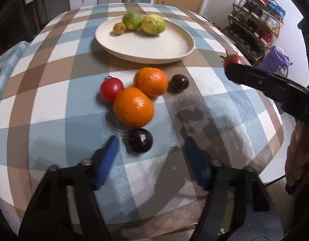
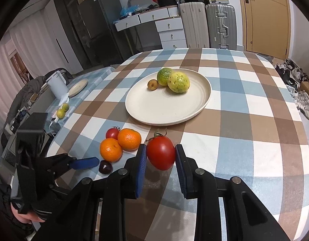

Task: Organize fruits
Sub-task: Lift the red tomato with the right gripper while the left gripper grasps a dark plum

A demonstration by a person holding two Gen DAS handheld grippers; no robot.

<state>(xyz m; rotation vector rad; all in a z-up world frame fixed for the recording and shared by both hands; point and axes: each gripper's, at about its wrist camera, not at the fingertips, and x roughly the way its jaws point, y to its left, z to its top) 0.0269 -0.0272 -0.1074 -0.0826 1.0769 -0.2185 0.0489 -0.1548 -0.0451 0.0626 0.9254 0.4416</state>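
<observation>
R gripper point(image 2: 161, 158) clamps tomato point(image 2: 161, 155) above cloth, short of plate point(image 2: 204, 98); smooth skin w/ small pad contact may slip en route; L gripper point(image 1: 149, 152), spread wide beside plum point(image 1: 140, 143), could nudge oranges point(image 1: 133, 106).

black gripper point(image 2: 159, 160) — blue ribbed pads point(image 2: 141, 165), silver screws
</observation>
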